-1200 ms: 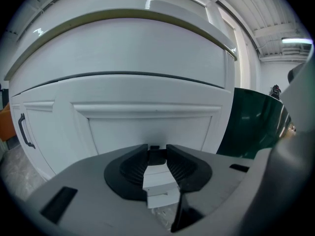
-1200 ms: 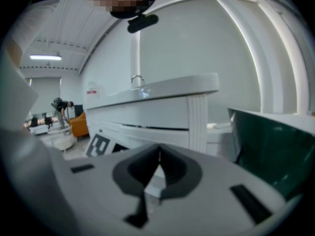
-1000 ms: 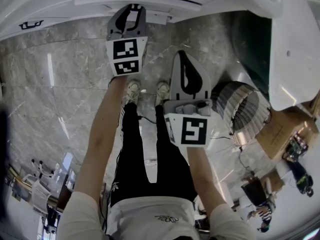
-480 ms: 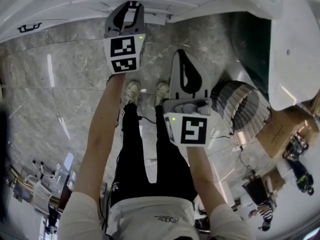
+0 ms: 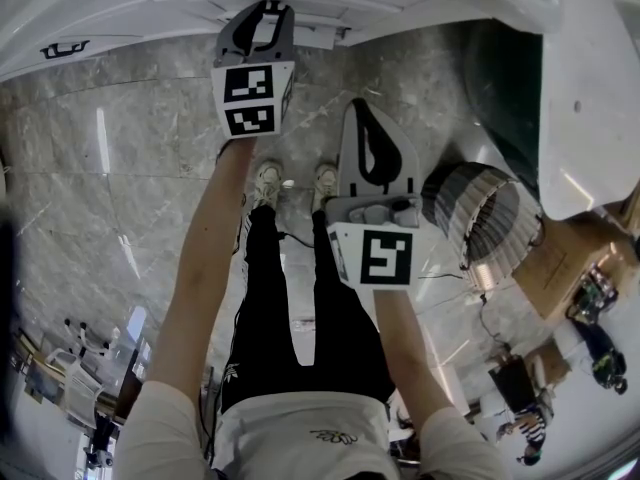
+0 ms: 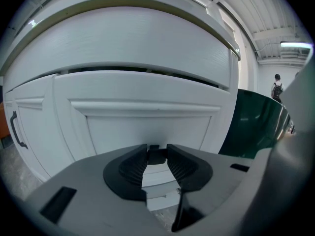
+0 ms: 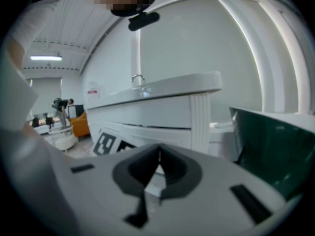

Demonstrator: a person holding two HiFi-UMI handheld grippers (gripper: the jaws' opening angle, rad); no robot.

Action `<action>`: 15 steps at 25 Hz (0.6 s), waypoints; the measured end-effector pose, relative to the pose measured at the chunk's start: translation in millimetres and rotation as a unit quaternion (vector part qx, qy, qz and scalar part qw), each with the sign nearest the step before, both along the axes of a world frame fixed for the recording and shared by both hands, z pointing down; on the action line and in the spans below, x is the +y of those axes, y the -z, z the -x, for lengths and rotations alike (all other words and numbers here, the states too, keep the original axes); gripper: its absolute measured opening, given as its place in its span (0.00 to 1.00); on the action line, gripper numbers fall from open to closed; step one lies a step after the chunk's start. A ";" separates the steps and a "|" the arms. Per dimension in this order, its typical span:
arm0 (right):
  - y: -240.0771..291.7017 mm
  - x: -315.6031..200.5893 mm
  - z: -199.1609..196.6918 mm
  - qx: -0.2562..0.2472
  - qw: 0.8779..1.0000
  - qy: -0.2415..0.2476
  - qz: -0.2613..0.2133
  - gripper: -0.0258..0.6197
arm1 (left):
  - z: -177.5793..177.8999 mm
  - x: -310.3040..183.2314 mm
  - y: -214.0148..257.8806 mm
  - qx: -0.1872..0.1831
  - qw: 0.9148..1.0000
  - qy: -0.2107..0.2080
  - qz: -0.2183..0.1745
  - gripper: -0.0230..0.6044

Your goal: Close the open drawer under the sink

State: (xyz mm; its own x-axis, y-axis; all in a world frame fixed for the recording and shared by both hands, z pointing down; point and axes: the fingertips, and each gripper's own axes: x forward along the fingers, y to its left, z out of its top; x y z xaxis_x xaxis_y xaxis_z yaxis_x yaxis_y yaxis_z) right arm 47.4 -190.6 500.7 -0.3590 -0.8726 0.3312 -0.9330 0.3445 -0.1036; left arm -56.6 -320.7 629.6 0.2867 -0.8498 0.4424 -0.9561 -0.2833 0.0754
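Observation:
The white vanity (image 5: 150, 13) under the sink fills the top of the head view. In the left gripper view its broad drawer front (image 6: 128, 43) bulges above a dark gap, with a panelled door (image 6: 147, 127) below it. My left gripper (image 5: 262, 10) reaches up to the cabinet. Its jaws stand partly apart, and the pads (image 6: 132, 167) touch a small dark handle (image 6: 156, 155) held between their tips. My right gripper (image 5: 372, 133) hangs lower over the floor, away from the cabinet, shut and holding nothing (image 7: 158, 167).
A dark green bin (image 5: 515, 83) stands right of the vanity, with a ribbed round basket (image 5: 485, 213) and a cardboard box (image 5: 570, 268) beside it. The person's shoes (image 5: 265, 180) rest on grey marble floor (image 5: 120, 168). The left door has a black bar handle (image 6: 16, 129).

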 end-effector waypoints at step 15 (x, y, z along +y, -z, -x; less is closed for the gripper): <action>12.8 22.1 -3.3 -0.002 1.000 -0.001 -0.006 0.08 | -5.5 20.5 19.9 0.038 0.999 0.010 0.008 0.38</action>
